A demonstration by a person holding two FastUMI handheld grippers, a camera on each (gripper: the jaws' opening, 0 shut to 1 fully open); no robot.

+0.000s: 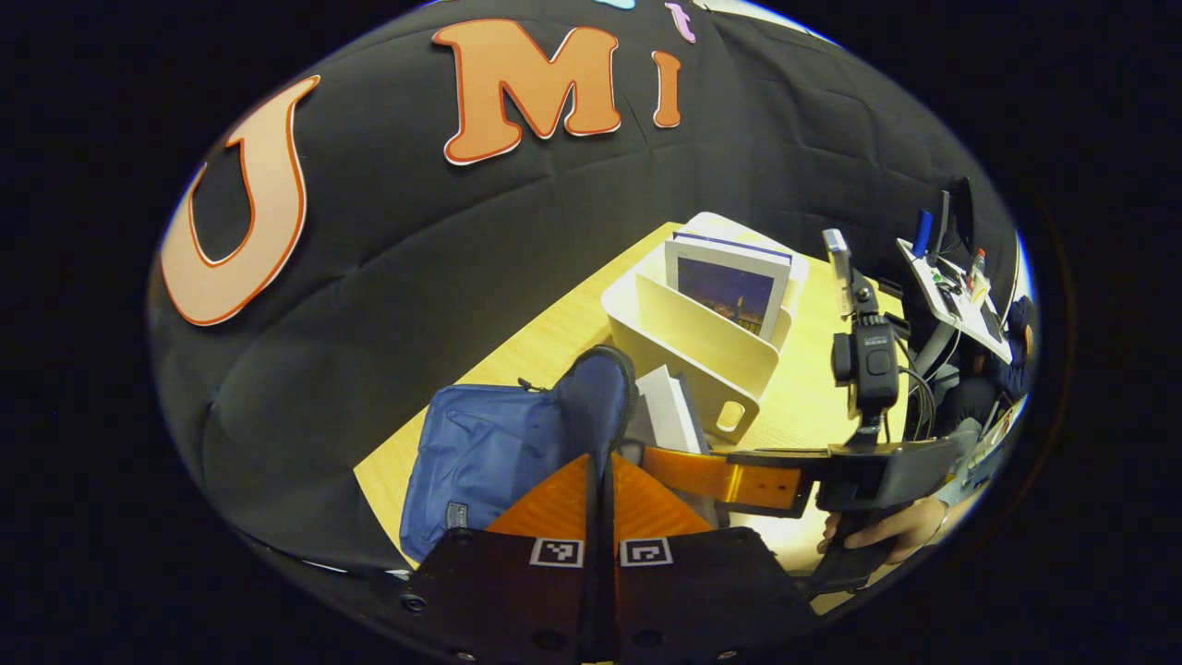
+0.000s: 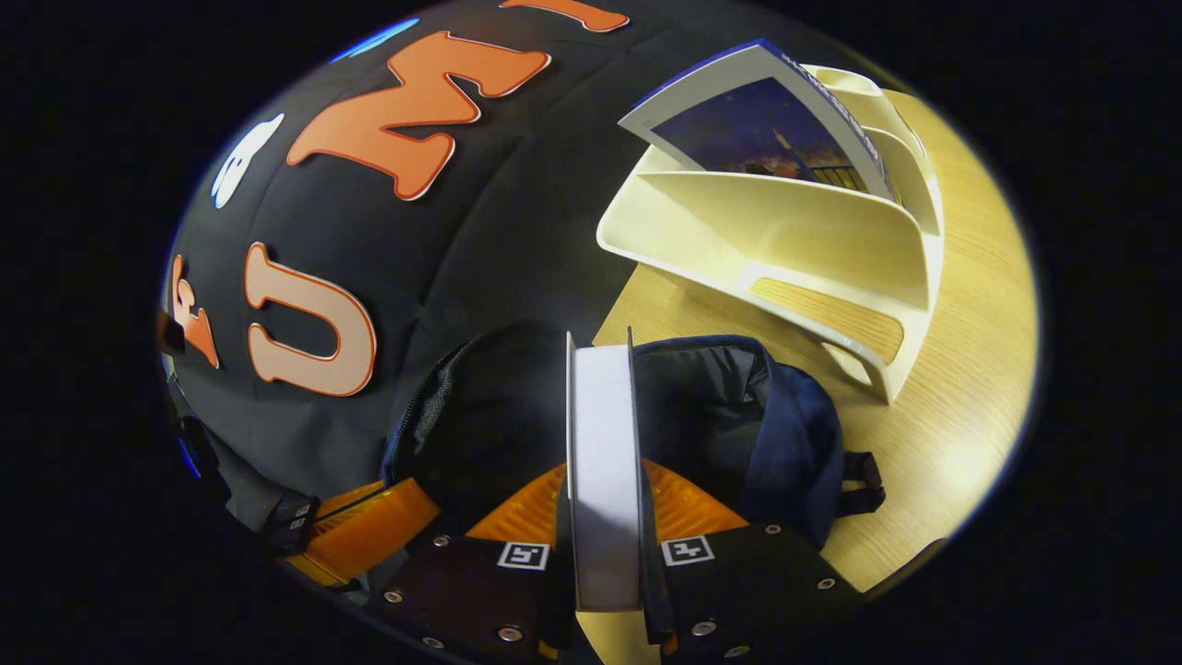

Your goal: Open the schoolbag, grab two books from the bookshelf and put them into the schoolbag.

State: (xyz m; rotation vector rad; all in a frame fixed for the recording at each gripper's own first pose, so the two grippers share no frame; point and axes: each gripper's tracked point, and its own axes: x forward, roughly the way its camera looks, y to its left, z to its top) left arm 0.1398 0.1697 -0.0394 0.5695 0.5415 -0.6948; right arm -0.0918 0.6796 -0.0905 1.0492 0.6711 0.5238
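- Your right gripper (image 2: 605, 517) clamps a grey-edged book (image 2: 605, 434) edge-on between both fingers, right over the schoolbag (image 2: 739, 406) mouth.
- Your left gripper (image 1: 600, 517) pinches the bag's opened flap (image 1: 600, 397), fingers closed narrow on it, keeping the mouth wide.
- You look to be on the first book's drop; next, lower it into the dark cavity, then release.
- At two o'clock in the right gripper view, the cream bookshelf (image 2: 794, 231) holds another book (image 2: 757, 120), leaning.
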